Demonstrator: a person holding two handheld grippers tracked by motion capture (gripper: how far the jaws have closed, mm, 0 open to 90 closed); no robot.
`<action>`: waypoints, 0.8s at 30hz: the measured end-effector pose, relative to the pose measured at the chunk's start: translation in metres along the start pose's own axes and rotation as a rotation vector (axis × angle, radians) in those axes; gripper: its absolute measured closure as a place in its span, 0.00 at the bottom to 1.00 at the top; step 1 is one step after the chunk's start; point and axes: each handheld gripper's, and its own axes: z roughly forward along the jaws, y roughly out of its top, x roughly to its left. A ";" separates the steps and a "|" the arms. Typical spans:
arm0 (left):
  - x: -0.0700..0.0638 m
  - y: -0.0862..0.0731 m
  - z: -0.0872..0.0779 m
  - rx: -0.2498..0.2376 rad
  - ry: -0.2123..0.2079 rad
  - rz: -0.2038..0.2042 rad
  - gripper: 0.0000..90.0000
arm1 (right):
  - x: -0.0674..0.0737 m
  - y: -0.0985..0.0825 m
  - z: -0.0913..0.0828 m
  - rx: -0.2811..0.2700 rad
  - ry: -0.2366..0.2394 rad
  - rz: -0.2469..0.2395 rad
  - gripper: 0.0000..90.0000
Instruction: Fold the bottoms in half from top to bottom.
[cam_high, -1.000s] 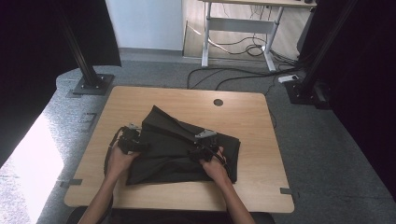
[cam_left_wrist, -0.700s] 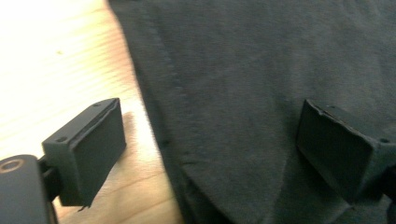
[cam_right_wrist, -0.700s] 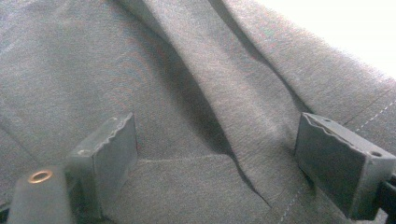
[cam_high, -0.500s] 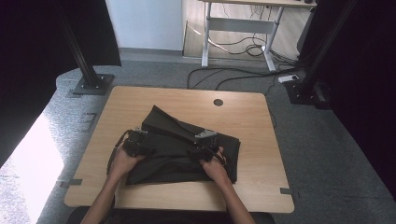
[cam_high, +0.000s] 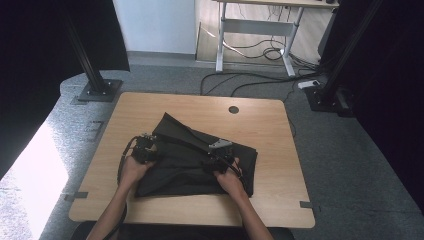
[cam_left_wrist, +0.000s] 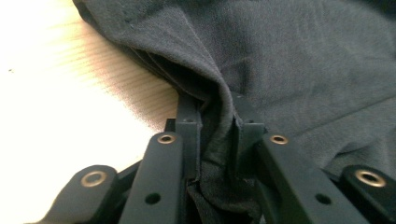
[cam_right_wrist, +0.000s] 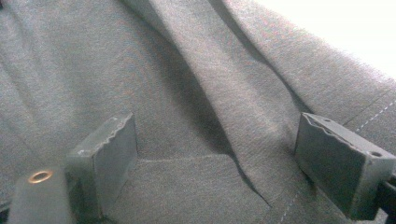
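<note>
The dark garment (cam_high: 195, 162), a partly folded piece of black knit fabric, lies on the near half of the wooden bench (cam_high: 270, 130), with one pointed flap reaching toward the far-left and its bulk spread toward the right. At its left edge the left tongs (cam_left_wrist: 215, 123) have just been closing and now stand clenched on a gathered ridge of the fabric; in the left gripper view the cloth is pinched between the two black jaws just where the hem leaves the bench surface. This grip at the edge probably serves to lift or draw that side over in a fold. The right tongs (cam_right_wrist: 217, 154) are released: in the right gripper view the jaws stand wide apart over flat cloth and a seam, gripping nothing. Resting low on the garment's middle, in the high view (cam_high: 216, 162), they likely act as a hold-down so the lower layers stay put. Both forearms enter from the near edge, and the bench carries nothing else but a round cable port (cam_high: 233, 109).
</note>
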 end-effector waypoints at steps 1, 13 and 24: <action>0.000 0.001 -0.004 -0.021 -0.008 -0.002 0.88 | 0.000 0.000 0.000 -0.001 0.000 0.001 0.15; -0.047 0.045 -0.062 -0.152 -0.045 0.133 0.89 | 0.004 0.002 0.002 -0.002 -0.009 0.008 0.15; -0.107 0.078 -0.075 -0.188 -0.101 0.272 0.89 | 0.021 0.011 0.012 -0.005 0.000 -0.001 0.15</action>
